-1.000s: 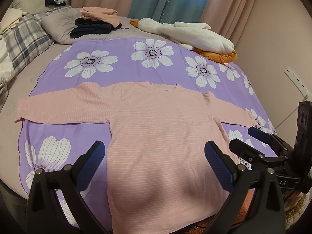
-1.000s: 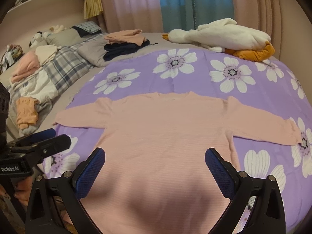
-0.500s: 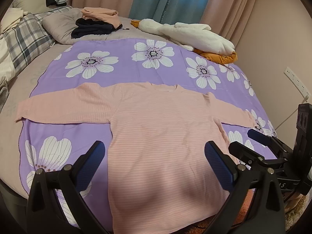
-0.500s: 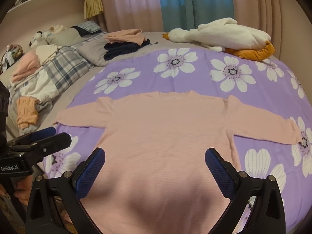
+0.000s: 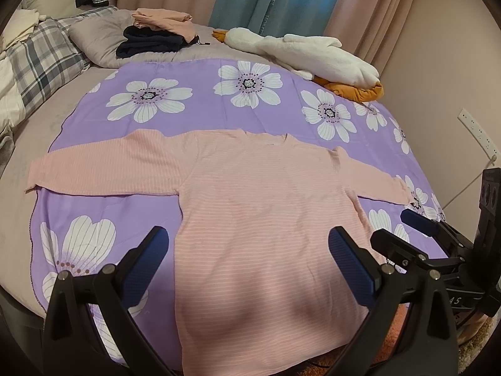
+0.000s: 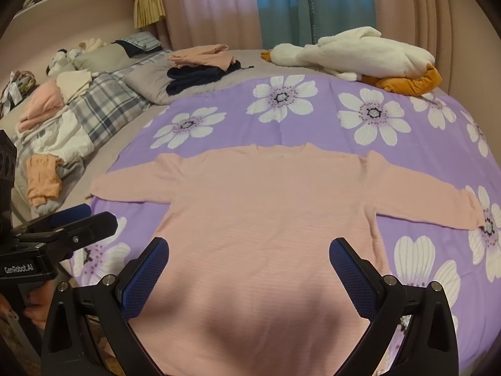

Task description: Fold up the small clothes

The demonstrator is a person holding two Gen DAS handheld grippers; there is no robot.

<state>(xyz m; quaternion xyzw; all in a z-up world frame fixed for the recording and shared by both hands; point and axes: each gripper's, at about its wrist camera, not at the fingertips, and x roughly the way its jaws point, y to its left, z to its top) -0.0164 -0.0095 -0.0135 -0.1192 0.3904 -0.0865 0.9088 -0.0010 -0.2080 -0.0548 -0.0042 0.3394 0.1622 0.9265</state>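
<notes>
You had both tongs, left (image 5: 247, 258) and right (image 6: 249, 269), spread wide over the flat pink top (image 5: 266, 219), so a shallow pinch could've bunched that thin fabric.

A plush goose (image 6: 353, 54) lies beside curtains (image 6: 313, 3).

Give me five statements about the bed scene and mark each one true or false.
1. The pink striped long-sleeved top lies flat with both sleeves spread out. True.
2. The left gripper is clamped on the top's hem. False: its jaws stand open and hold nothing.
3. The purple sheet with white flowers lies under the top. True.
4. The white plush goose with orange feet lies on the top. False: it lies at the far edge of the bed, apart from the top.
5. The right gripper holds a sleeve. False: its jaws are open and empty.
</notes>
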